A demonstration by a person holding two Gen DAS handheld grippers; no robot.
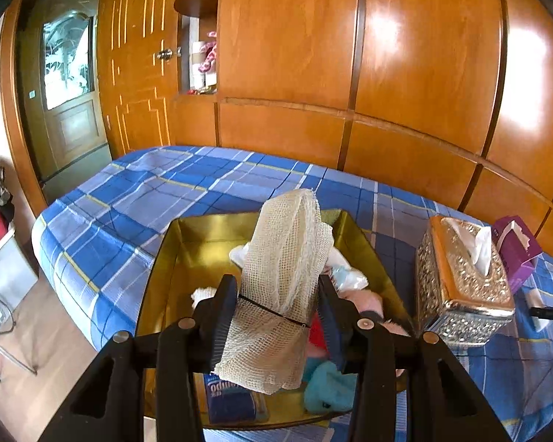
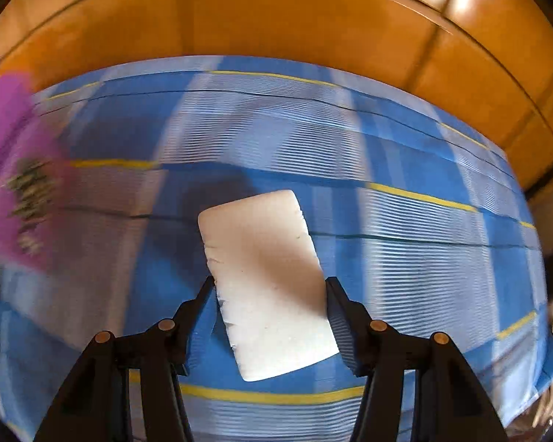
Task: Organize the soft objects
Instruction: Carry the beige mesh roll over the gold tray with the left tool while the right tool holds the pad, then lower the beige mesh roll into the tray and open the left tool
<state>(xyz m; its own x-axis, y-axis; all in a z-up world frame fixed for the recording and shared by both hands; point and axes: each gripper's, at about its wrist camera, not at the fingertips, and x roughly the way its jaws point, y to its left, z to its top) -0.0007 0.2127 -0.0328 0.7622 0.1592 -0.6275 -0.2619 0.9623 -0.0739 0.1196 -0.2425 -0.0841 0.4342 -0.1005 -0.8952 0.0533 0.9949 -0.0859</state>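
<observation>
The left gripper [image 1: 278, 316] pinches a light, floppy gauze roll [image 1: 282, 269] mid-body; the right gripper [image 2: 271, 305] clamps a squashy white sponge [image 2: 267, 280] by its edges.

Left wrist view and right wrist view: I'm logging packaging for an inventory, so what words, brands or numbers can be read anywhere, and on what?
Blue packet at the near end of the gold tray: white lettering seen upside down, partly hidden by the tool; no word can be made out for sure.
Purple tissue box: print too small to read; blurred in the right wrist view.
White sponge, gauze roll, silver tissue holder: no text.
</observation>
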